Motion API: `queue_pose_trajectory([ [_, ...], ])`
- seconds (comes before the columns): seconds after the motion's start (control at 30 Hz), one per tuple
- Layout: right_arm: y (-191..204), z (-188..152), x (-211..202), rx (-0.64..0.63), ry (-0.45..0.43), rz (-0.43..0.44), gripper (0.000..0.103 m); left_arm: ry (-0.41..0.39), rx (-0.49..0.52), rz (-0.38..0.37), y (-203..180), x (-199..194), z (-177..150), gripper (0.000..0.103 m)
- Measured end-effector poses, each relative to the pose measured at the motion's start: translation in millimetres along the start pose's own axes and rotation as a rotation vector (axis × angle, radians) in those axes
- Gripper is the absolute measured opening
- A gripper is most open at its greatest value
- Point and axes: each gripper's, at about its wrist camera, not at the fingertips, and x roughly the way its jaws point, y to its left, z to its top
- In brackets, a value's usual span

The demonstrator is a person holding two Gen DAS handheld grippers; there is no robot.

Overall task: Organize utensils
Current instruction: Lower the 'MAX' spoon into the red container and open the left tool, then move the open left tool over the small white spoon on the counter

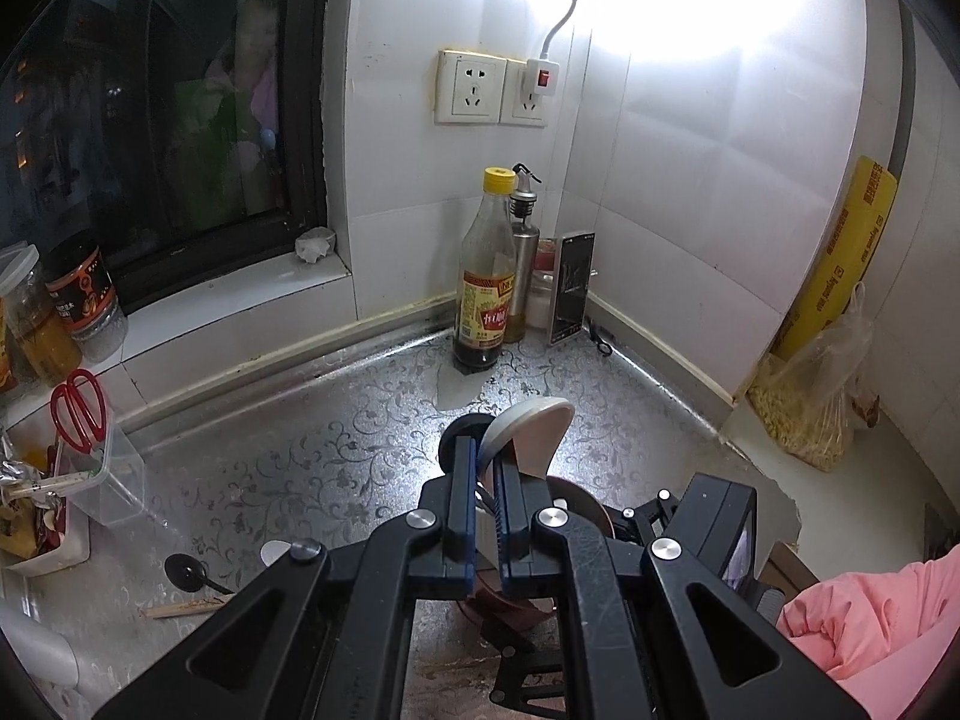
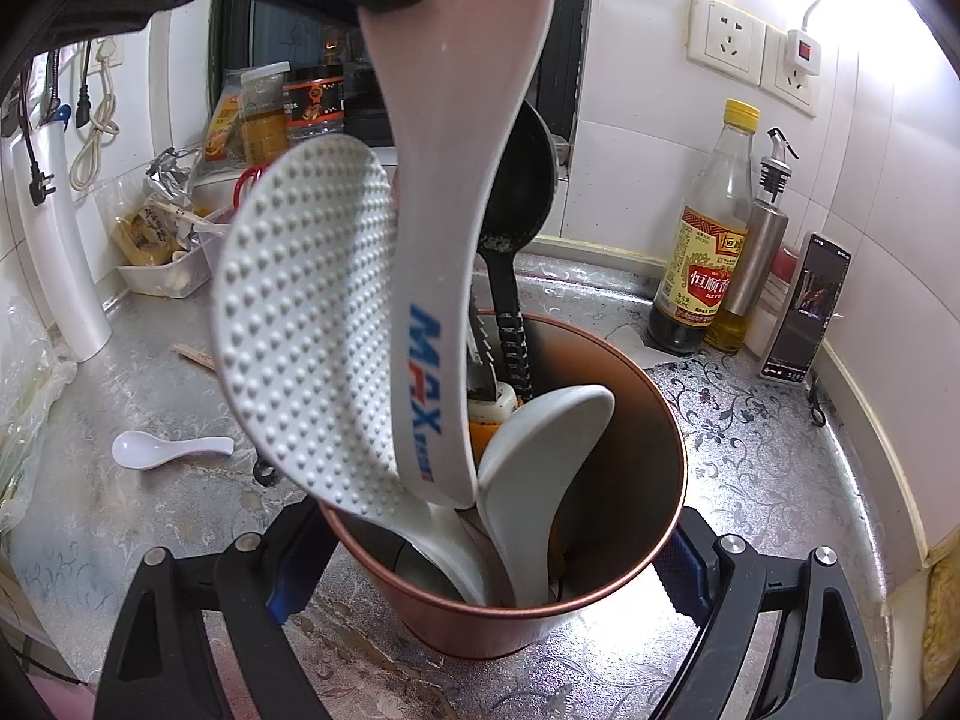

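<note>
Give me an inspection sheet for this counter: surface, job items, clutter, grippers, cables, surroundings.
Surface: patterned counter, stained near the front.
Job's things: copper holder with black ladle and several spoons; rice paddle going in; small white spoon and chopsticks loose.
Clutter: vinegar bottle, oil dispenser, phone, scissors.
Grippers: left gripper shut on paddle; right gripper clamps holder.
Cables: plugs hanging at the wall.
Surroundings: tiled wall, window, sockets.

Crowded copper holder [image 2: 630, 540]; bare counter [image 2: 780, 468] toward the bottles [image 2: 699, 276].
</note>
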Motion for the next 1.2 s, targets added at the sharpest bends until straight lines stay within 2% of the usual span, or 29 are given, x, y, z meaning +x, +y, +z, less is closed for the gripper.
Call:
queue_pose_trajectory([
  [0.53,0,0,1,0.000,0.000,0.001,0.092,0.069,-0.011,-0.040,0,5,-19,0.005],
  [0.83,-1,1,2,-0.001,0.001,0.006,0.092,0.032,-0.050,-0.008,14,-10,-17,0.005],
  [0.97,-1,1,2,-0.001,0.001,0.006,0.092,0.024,-0.113,0.036,32,-14,-17,0.006],
  [1.07,-1,1,2,-0.001,0.001,0.006,0.092,0.031,-0.175,0.071,49,-15,-22,0.014],
  [1.13,-1,1,2,-0.001,0.001,0.006,0.092,0.039,-0.217,0.097,60,-15,-26,0.030],
  [1.2,-1,1,2,-0.002,0.001,0.006,0.092,0.048,-0.263,0.125,71,-15,-32,0.033],
])
